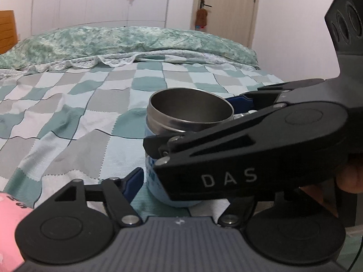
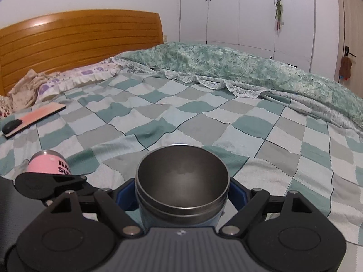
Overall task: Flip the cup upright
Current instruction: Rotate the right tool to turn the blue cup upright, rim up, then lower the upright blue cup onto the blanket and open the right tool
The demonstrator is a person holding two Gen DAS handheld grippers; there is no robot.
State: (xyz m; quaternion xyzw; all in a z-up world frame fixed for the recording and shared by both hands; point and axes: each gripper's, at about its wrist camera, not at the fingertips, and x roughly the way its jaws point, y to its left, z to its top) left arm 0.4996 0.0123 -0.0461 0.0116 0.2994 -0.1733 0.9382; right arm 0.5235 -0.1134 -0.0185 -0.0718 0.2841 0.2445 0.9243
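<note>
A light blue cup (image 1: 156, 176) with a steel rim and open mouth stands upright on the checked bedspread (image 1: 68, 113). In the right wrist view the cup (image 2: 181, 181) sits between my right gripper's blue pads (image 2: 123, 197), which press its sides. In the left wrist view the right gripper's black body (image 1: 249, 149) crosses in front of the cup. My left gripper (image 1: 181, 181) is open; its left pad (image 1: 132, 181) stands just beside the cup and its right finger is hidden. A pink cup (image 2: 48, 163) stands upright to the left.
A green quilt (image 2: 249, 72) lies bunched along the far side of the bed. A wooden headboard (image 2: 79, 36) and pillows are at the left. A flat board with a black mouse (image 2: 31, 119) lies on the bedspread. Wardrobes and a door stand behind.
</note>
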